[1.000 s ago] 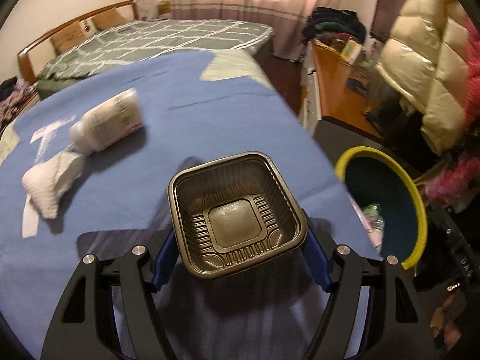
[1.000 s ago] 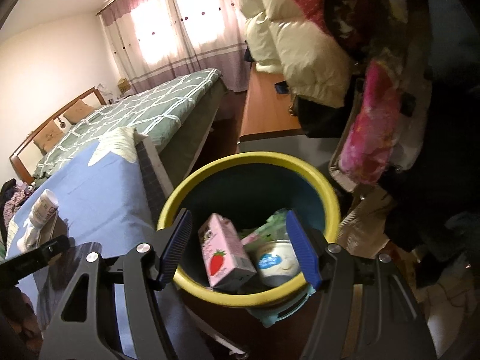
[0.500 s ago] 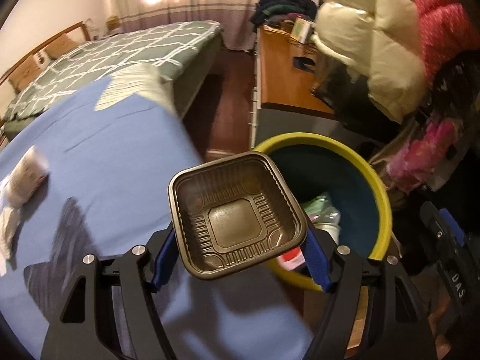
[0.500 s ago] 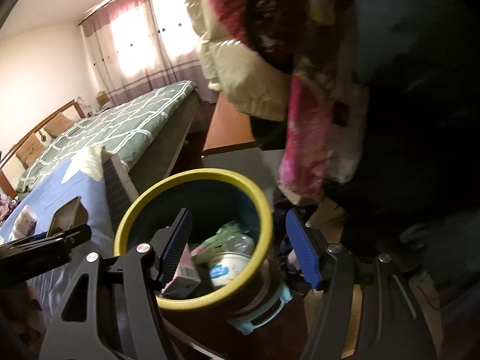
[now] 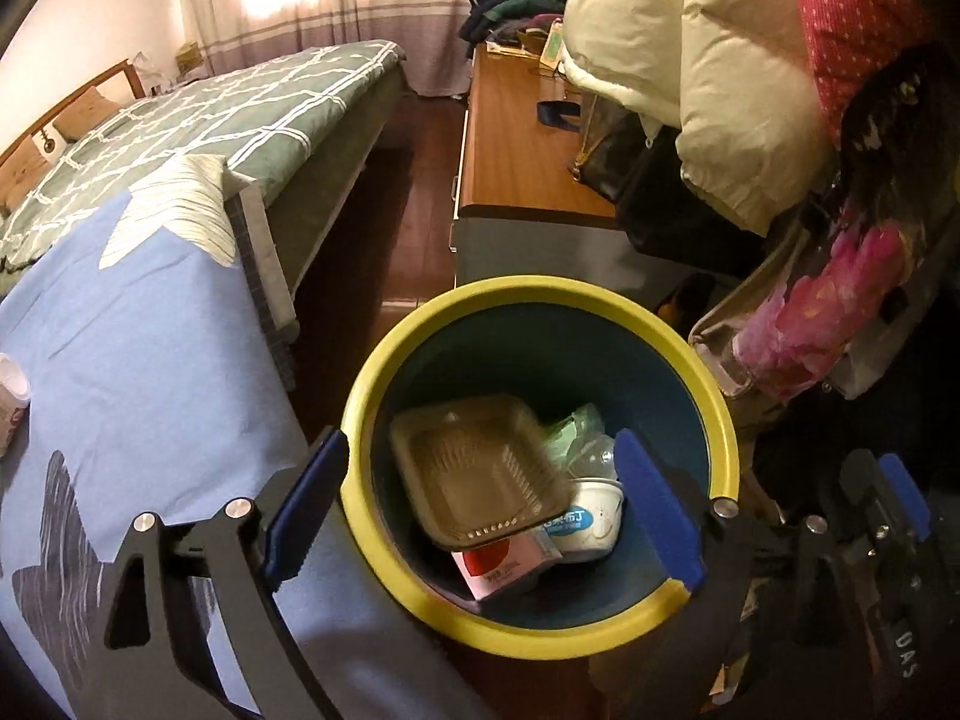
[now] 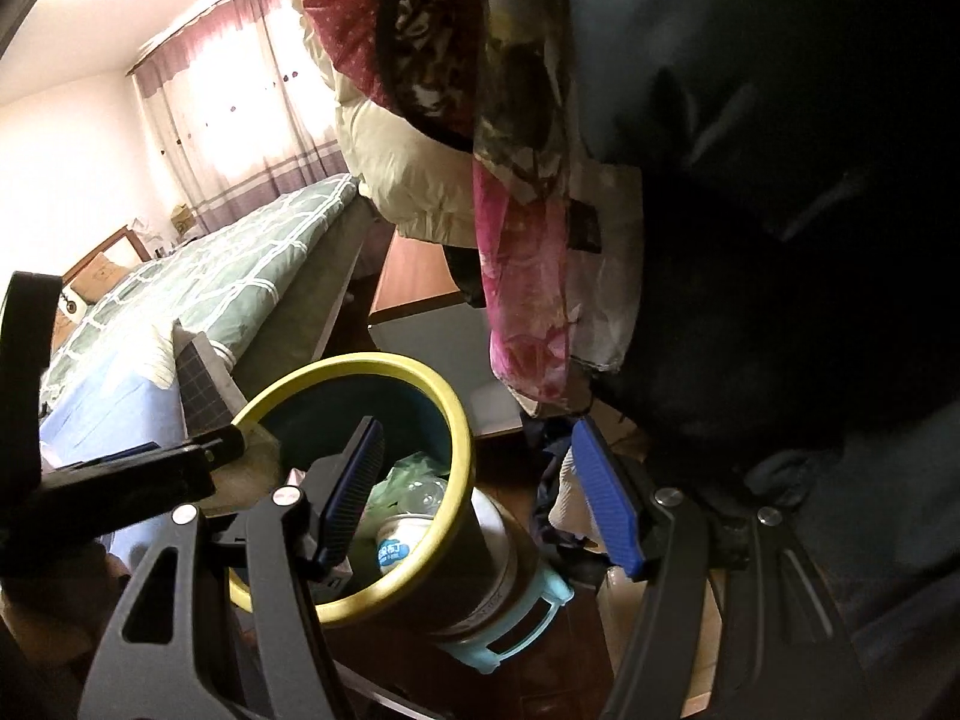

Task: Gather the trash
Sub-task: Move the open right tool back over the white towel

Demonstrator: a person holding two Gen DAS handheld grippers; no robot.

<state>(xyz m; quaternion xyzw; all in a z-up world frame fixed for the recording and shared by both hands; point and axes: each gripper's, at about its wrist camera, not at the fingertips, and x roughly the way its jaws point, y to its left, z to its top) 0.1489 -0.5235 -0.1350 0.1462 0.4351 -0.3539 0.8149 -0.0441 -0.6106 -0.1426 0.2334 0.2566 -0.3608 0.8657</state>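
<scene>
1. Half a second ago the left gripper [image 5: 480, 504] clamped the brown plastic tray [image 5: 480, 477]; now its jaws stand wide and empty, and the tray lies tilted inside the yellow-rimmed bin [image 5: 717, 414].
2. That item counts as collected; a white bottle [image 5: 11, 402] remains on the blue sheet [image 5: 138, 360].
3. The tray is thin, ribbed and square, resting on a pink carton [image 5: 498, 570] and a white cup [image 5: 585, 519].
4. The right gripper [image 6: 480, 492] also gapes, seemingly empty.

Left gripper [image 5: 480, 504] and right gripper [image 6: 480, 492]: black skeletal frames with cut-out slots, silver screws, ribbed blue finger pads [image 6: 606, 501].
</scene>
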